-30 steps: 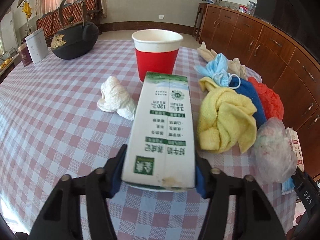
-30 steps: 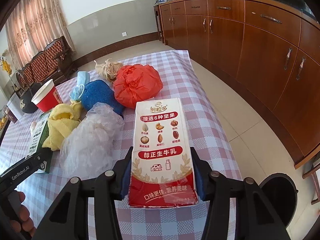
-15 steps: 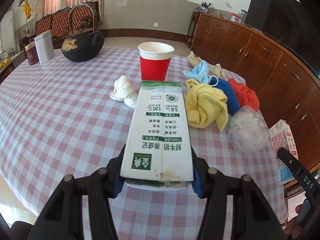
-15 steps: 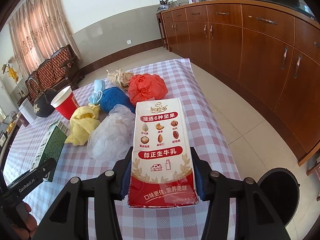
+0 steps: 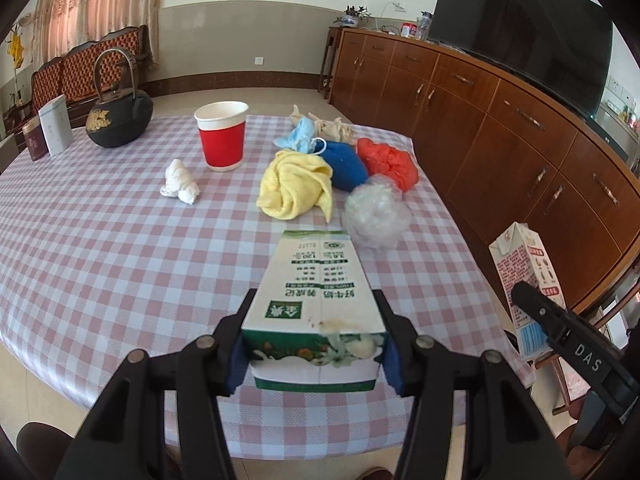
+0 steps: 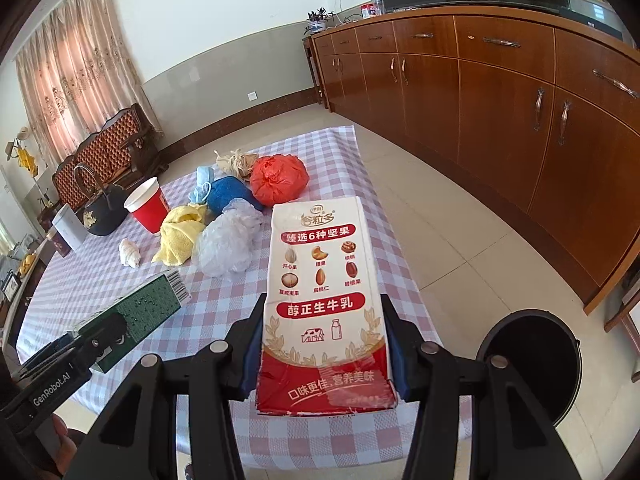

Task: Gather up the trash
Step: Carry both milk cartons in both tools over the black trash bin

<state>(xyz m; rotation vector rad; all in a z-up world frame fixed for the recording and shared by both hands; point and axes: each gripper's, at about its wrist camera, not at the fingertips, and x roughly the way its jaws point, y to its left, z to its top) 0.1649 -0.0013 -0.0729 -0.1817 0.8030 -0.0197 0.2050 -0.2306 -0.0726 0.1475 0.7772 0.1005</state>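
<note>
My left gripper (image 5: 314, 342) is shut on a green-and-white milk carton (image 5: 316, 284), held above the near edge of the checked table (image 5: 100, 248). My right gripper (image 6: 324, 354) is shut on a red-and-white milk carton (image 6: 324, 280), held above the table's right end. The green carton also shows in the right wrist view (image 6: 140, 316), and the red carton in the left wrist view (image 5: 526, 272). A black round bin (image 6: 528, 364) stands on the floor to the lower right of the right gripper.
On the table lie a red paper cup (image 5: 222, 140), a white tissue wad (image 5: 180, 182), a yellow cloth (image 5: 296, 190), a blue bundle (image 5: 344, 164), a red bag (image 5: 388, 162), a clear plastic bag (image 5: 376, 216), a face mask (image 5: 300, 136) and a black kettle (image 5: 120, 120). Wooden cabinets (image 6: 520, 100) line the right wall.
Both grippers have lifted and pulled back from the table with their cartons. The table items now look smaller and farther. The bin shows more fully.
</note>
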